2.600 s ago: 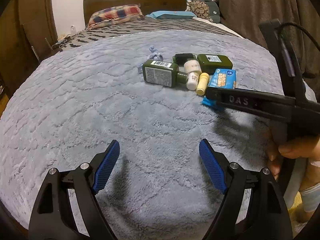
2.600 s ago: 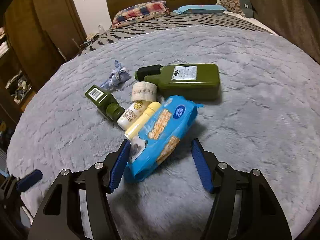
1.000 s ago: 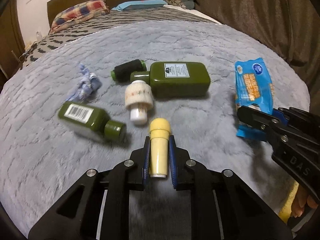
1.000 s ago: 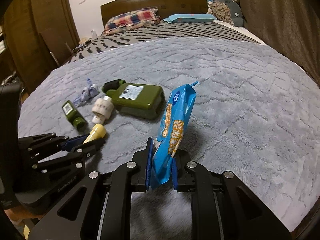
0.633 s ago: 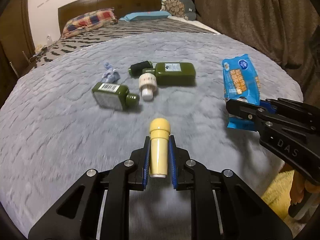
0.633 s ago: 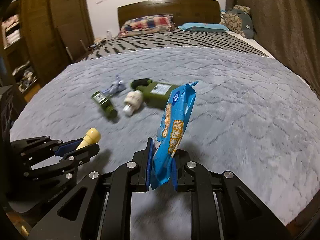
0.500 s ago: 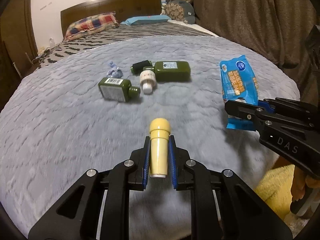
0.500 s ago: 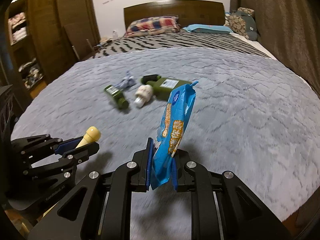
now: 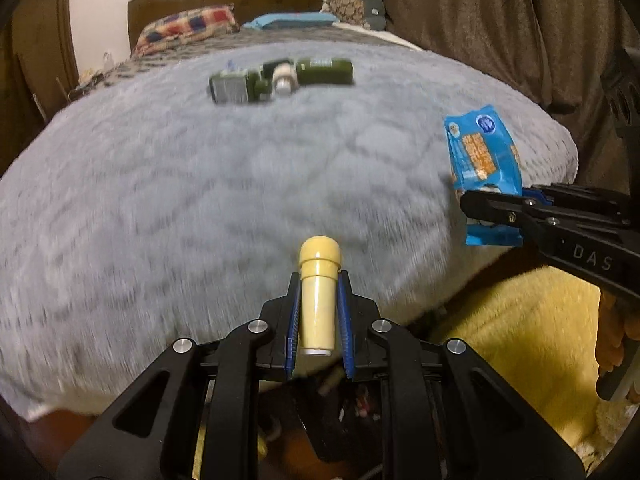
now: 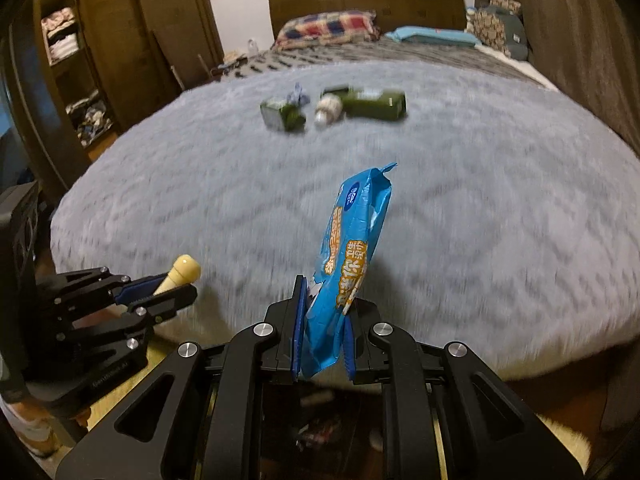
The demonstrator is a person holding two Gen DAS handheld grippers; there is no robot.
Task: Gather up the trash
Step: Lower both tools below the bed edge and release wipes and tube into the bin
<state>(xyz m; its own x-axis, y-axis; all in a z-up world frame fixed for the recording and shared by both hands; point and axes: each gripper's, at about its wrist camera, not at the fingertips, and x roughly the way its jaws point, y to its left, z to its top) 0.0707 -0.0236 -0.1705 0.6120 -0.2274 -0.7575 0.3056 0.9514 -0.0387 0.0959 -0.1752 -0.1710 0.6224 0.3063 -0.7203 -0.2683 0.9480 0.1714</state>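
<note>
My left gripper (image 9: 318, 280) is shut on a small cream-yellow bottle (image 9: 319, 296), held past the near edge of the grey bed blanket (image 9: 200, 184). It also shows in the right wrist view (image 10: 180, 273). My right gripper (image 10: 322, 292) is shut on a blue snack packet (image 10: 350, 252), which stands upright; the packet also shows in the left wrist view (image 9: 484, 160). On the blanket far ahead lie a large green bottle (image 10: 376, 105), a small green bottle (image 10: 282, 116), a white-capped bottle (image 10: 329, 111) and a crumpled blue wrapper (image 10: 297, 95).
Below both grippers, off the bed's edge, is a dark opening with bits of rubbish in it (image 9: 340, 404). Something yellow and fluffy (image 9: 532, 344) lies at the right. A wooden wardrobe (image 10: 100, 52) stands left of the bed, curtains (image 9: 500, 28) right.
Both grippers have pulled back from the bed with their loads, so the bottles on the blanket look farther off. The bed's near edge and the dark opening below have come into view.
</note>
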